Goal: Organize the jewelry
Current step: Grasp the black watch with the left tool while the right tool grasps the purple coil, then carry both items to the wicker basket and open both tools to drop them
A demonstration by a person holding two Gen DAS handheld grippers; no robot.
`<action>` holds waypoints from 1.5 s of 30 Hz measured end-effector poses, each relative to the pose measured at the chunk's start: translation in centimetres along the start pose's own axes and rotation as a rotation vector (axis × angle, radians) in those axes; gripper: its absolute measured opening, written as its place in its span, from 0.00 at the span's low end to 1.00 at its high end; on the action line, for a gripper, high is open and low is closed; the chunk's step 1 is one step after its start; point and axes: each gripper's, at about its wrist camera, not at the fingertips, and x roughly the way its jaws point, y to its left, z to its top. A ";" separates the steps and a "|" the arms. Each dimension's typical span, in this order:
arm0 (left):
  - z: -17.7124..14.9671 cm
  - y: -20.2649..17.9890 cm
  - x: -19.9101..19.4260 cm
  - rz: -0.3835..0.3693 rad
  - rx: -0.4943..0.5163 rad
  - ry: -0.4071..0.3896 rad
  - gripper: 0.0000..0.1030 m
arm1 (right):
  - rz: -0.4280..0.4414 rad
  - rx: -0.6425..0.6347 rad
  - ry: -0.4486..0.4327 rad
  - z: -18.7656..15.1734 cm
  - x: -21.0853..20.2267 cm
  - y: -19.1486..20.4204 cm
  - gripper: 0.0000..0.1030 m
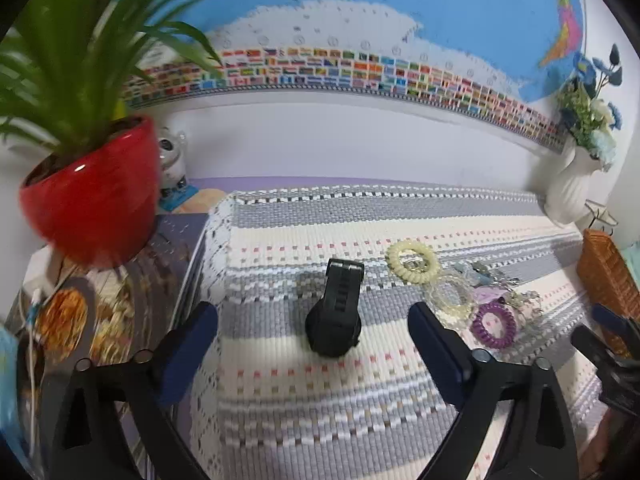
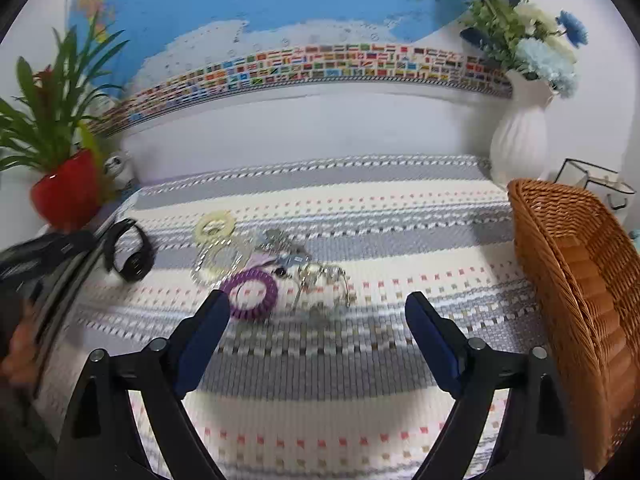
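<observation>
Jewelry laid out on a woven striped mat (image 1: 320,400) covering the bench. Left tongs (image 1: 313,334) stand wide apart and empty, framing a black watch (image 1: 335,316) that rests on its side on the mat between and just beyond the fingertips. Right tongs (image 2: 317,322) are likewise apart and hold nothing; they hover over bare mat, near the jewelry cluster. To the right of the watch lies that cluster: a pale yellow coil band (image 1: 412,261) farthest away, a clear coil band (image 1: 450,298) touching it, a purple coil band (image 2: 251,293) nearest, and a tangle of small metal and bead pieces (image 2: 320,276) whose separate items cannot be told apart. A wicker basket (image 2: 580,280) stands at the right edge of the mat, well apart from the cluster; it is judged the likely destination.

Risks, as judgement. The watch balances on its strap loop, so one finger arriving first could tip or skid it across the weave before the grip closes. The coil bands overlap, so lifting one may drag its neighbour. The fine metal pieces may snag each other, or slip between the pads. A red plant pot (image 1: 90,192) sits close to the left tongs, and a wide swing could knock it.

Legible writing: none. A wall map (image 2: 280,0) carries rows of flags, their captions too small to read.
</observation>
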 end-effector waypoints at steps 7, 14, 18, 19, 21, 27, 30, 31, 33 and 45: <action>0.2 0.3 3.4 -0.086 -0.017 0.053 0.80 | 0.188 -0.024 0.155 -1.1 1.2 0.2 0.46; -0.2 0.3 4.8 -0.124 -0.025 0.074 0.61 | 0.193 -0.042 0.196 -0.4 3.8 2.2 0.45; -0.3 0.2 5.3 -0.160 -0.030 0.092 0.54 | 0.156 -0.056 0.208 1.0 5.5 2.5 0.35; -0.4 0.2 5.3 -0.163 -0.031 0.094 0.54 | 0.150 -0.065 0.218 1.2 6.0 2.7 0.34; -0.4 0.1 5.3 -0.162 -0.028 0.088 0.54 | 0.130 -0.080 0.243 1.4 7.0 2.9 0.33; -0.5 -0.3 5.4 -0.171 -0.013 0.091 0.38 | 0.105 -0.096 0.273 1.4 9.3 3.5 0.20; -0.7 -0.4 5.7 -0.150 -0.001 0.098 0.25 | 0.076 -0.140 0.258 1.1 9.5 4.3 0.13; -0.7 -0.4 5.5 -0.150 -0.004 0.089 0.25 | 0.070 -0.155 0.253 1.0 9.5 4.6 0.13; -0.6 -0.3 5.2 -0.144 -0.001 0.072 0.24 | 0.080 -0.160 0.245 1.0 9.1 4.7 0.13; 0.0 -2.7 0.0 -0.309 0.044 -0.015 0.24 | 0.148 -0.105 0.120 1.8 1.0 2.6 0.13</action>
